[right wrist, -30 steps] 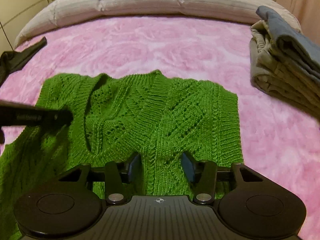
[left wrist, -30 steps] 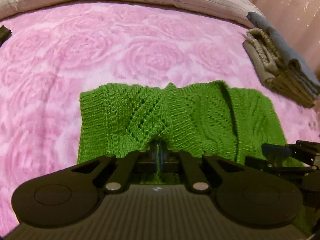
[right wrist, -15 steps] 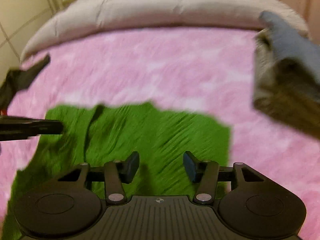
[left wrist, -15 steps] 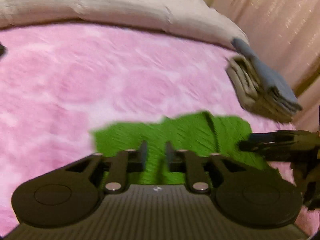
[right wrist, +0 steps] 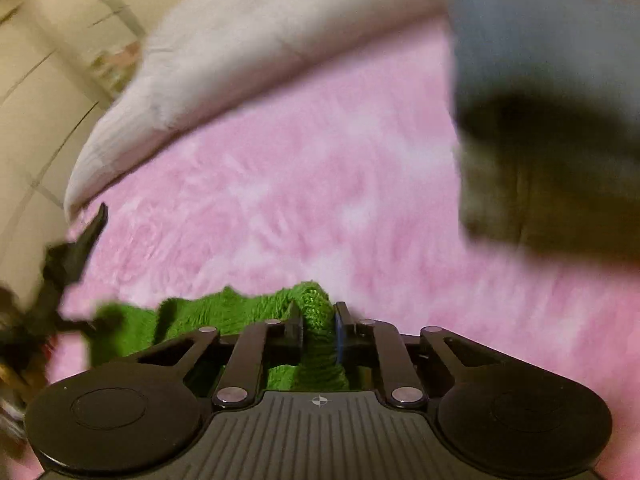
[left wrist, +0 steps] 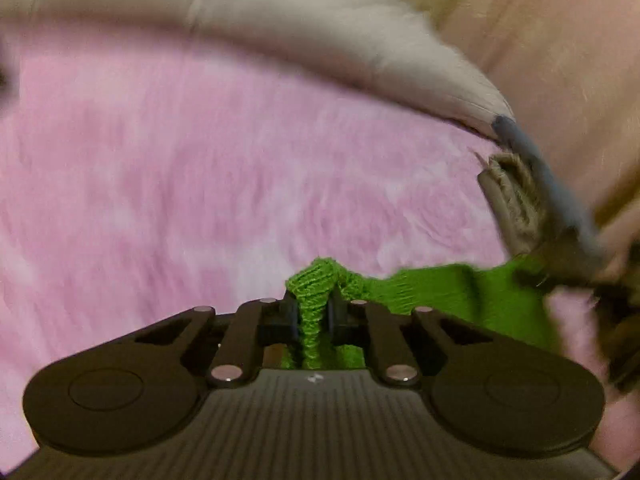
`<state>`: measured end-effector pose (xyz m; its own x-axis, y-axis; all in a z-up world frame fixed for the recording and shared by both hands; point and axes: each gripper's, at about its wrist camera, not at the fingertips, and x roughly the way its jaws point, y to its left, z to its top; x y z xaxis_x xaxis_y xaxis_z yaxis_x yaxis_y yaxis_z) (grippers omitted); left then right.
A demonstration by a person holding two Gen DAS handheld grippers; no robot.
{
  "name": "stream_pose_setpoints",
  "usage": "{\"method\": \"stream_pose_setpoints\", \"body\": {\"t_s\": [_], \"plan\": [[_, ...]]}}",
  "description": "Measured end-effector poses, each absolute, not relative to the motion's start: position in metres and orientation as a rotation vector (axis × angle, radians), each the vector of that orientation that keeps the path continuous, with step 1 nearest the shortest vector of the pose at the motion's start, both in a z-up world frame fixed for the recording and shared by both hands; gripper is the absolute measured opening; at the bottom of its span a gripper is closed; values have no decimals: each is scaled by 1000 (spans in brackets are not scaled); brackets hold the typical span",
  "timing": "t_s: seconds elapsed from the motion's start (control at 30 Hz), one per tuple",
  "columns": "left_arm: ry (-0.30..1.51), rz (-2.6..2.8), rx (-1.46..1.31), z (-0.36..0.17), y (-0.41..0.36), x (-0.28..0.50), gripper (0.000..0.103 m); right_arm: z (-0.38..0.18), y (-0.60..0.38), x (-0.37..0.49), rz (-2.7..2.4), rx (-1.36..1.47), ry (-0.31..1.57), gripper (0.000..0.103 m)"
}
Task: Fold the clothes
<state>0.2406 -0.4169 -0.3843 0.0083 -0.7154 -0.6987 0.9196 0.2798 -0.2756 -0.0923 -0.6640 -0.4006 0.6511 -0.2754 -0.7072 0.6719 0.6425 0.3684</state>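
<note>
Both grippers' fingers clamped tight.

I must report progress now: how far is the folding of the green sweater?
Done: a stack of folded clothes lies aside on the pink blanket. In hand: the left gripper and right gripper each pinch the green knit sweater, jaws just closed. Left: finishing its fold.

Chunky green knit sweater, fluffy pink plush blanket

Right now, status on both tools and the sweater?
Left tool shut on green sweater. Right tool shut on it too, just closed. Folded clothes stack close on the right.
</note>
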Motion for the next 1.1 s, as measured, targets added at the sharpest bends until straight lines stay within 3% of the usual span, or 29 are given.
{"method": "stream_pose_setpoints", "body": {"t_s": [0.03, 0.13, 0.2, 0.27, 0.3, 0.4, 0.43, 0.5, 0.57, 0.6, 0.77, 0.9, 0.93, 1.1], "plan": [[794, -1294, 364, -387, -417, 231, 10, -397, -658, -93, -615, 606, 650, 12], [796, -1220, 499, -415, -428, 221, 17, -420, -654, -83, -719, 585, 730, 13], [798, -1172, 464, -412, -429, 221, 22, -426, -650, -76, -756, 568, 747, 25], [785, -1136, 444, -399, -429, 216, 31, -413, -641, -70, -814, 503, 750, 73], [752, -1138, 410, -389, -423, 211, 32, -405, -635, -71, -841, 463, 726, 75], [674, -1109, 340, -367, -402, 195, 33, -382, -610, -77, -845, 409, 674, 74], [687, -1128, 323, -365, -395, 190, 28, -378, -601, -81, -814, 415, 672, 74], [713, -1166, 289, -360, -383, 180, 24, -378, -584, -85, -736, 427, 702, 60], [781, -1247, 378, -378, -389, 170, 8, -391, -570, -79, -654, 409, 783, 45], [802, -1275, 432, -388, -393, 165, 7, -399, -565, -74, -628, 380, 813, 43], [730, -1213, 451, -420, -434, 189, 7, -430, -585, -41, -684, 318, 807, 43], [753, -1150, 387, -411, -464, 206, 11, -426, -615, -31, -737, 467, 749, 43], [777, -1117, 356, -407, -462, 213, 16, -420, -615, -34, -743, 483, 732, 43], [892, -1036, 184, -381, -398, 244, 16, -388, -586, -70, -788, 510, 688, 44]]}}
